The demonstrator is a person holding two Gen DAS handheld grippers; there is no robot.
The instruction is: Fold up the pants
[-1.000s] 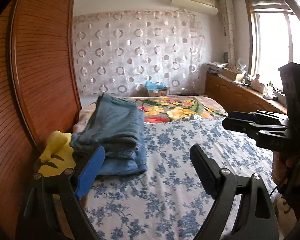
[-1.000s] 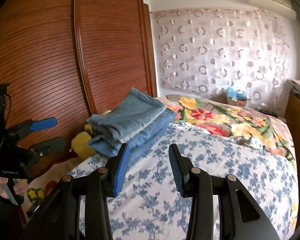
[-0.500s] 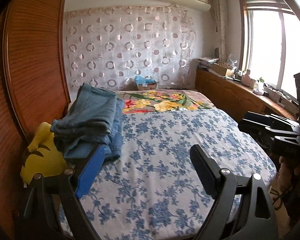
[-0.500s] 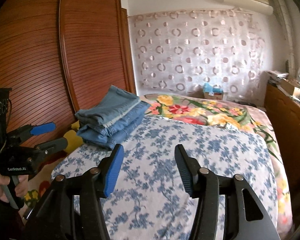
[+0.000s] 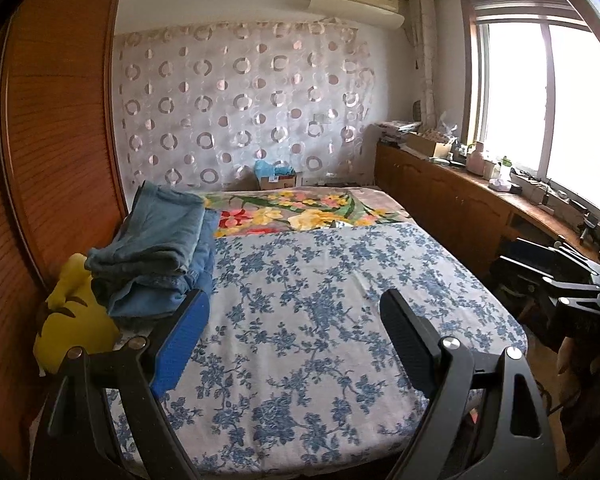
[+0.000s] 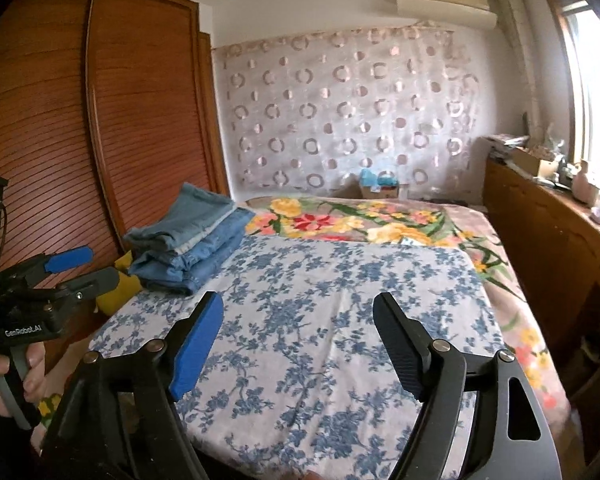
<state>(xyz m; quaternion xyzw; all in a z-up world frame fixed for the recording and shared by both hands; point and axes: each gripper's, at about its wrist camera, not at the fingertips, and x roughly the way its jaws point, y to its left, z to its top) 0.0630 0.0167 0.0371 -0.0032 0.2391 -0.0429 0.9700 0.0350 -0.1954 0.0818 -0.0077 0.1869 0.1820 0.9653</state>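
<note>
I see both grippers pulled back from the folded jeans stack (image 5: 160, 256) vs 1 s ago; more of the blue-floral sheet (image 5: 320, 300) now in view, incl. its near edge. Right gripper (image 6: 298, 340) jaws spread noticeably wider than before. Left gripper (image 5: 294, 336) now sits farther from the stack, which looks smaller in both views.

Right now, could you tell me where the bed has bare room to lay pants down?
The blue-flowered sheet is bare from the folded jeans stack across to its right edge, back to the floral blanket. The left edge is crowded: jeans and a yellow cushion.
</note>
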